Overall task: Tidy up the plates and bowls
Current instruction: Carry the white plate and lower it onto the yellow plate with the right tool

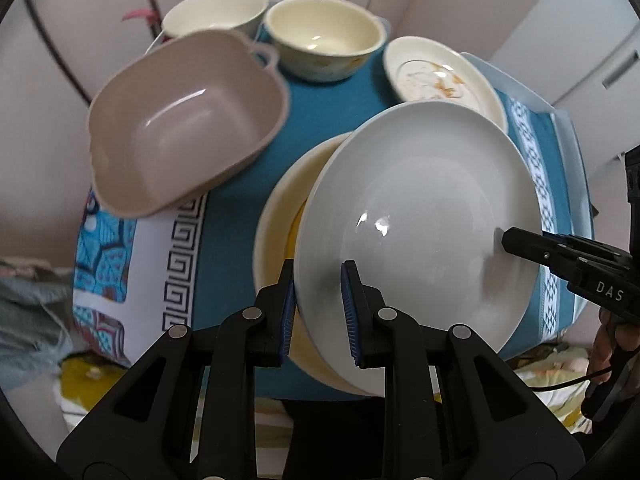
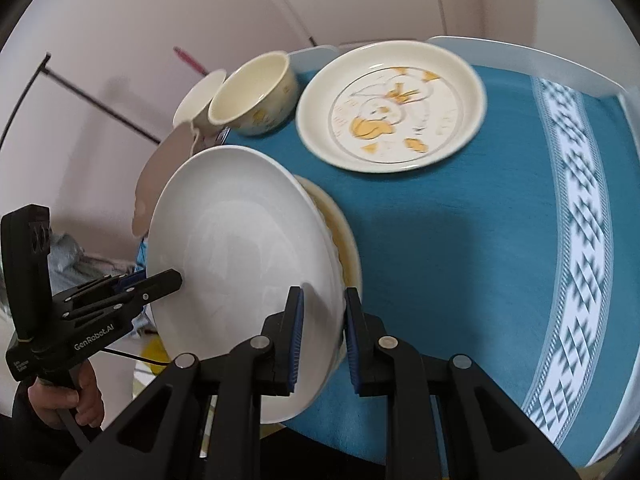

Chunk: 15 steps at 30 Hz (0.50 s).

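Okay, both grippers are on the white plate [image 1: 420,216] now. My left gripper [image 1: 320,308] is pinched narrow on its near rim, blue pads on either side of the edge, and my right gripper [image 2: 322,336] is clamped the same way on the opposite rim. The plate is tilted, hanging over the yellow plate [image 1: 280,216] on the teal cloth [image 2: 440,260], and I can't tell whether their edges touch. Farther back sit the duck plate [image 2: 392,108], two cream bowls [image 1: 324,36], and the taupe square bowl [image 1: 180,128] off to the left.

Risks as I judge them: glazed china gripped only at the rim is slippery, so if the two hands drift apart or twist against each other, one edge could pop free and the plate would swing or drop onto the yellow one. Come down crooked and it clips that rim and chips. There's blur in both views, so I'd want a slow, even descent.
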Tool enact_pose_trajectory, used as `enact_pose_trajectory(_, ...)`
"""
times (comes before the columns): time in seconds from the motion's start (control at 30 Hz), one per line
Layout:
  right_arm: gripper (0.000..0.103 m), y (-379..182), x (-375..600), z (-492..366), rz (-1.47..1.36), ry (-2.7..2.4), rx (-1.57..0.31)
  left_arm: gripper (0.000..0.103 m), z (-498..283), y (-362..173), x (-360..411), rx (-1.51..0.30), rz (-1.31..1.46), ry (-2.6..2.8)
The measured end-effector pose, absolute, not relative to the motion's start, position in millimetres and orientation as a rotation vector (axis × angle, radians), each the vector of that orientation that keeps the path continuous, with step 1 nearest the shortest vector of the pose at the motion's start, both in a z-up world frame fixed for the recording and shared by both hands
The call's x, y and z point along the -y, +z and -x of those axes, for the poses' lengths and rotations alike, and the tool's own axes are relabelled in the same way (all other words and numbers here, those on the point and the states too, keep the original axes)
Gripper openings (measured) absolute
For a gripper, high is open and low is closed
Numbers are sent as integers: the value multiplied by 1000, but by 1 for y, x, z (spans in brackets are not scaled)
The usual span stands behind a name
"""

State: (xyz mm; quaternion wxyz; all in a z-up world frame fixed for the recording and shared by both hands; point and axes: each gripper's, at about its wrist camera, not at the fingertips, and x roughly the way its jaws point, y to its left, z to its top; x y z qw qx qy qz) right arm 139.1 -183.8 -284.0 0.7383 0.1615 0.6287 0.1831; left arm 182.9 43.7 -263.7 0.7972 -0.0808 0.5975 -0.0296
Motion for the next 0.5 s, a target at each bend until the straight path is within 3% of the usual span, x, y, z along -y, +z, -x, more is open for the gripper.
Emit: enact_pose_trajectory(0.5, 18, -295, 169, -150, -251, 415, -1432, 19, -190, -294, -37, -1347, 199, -46)
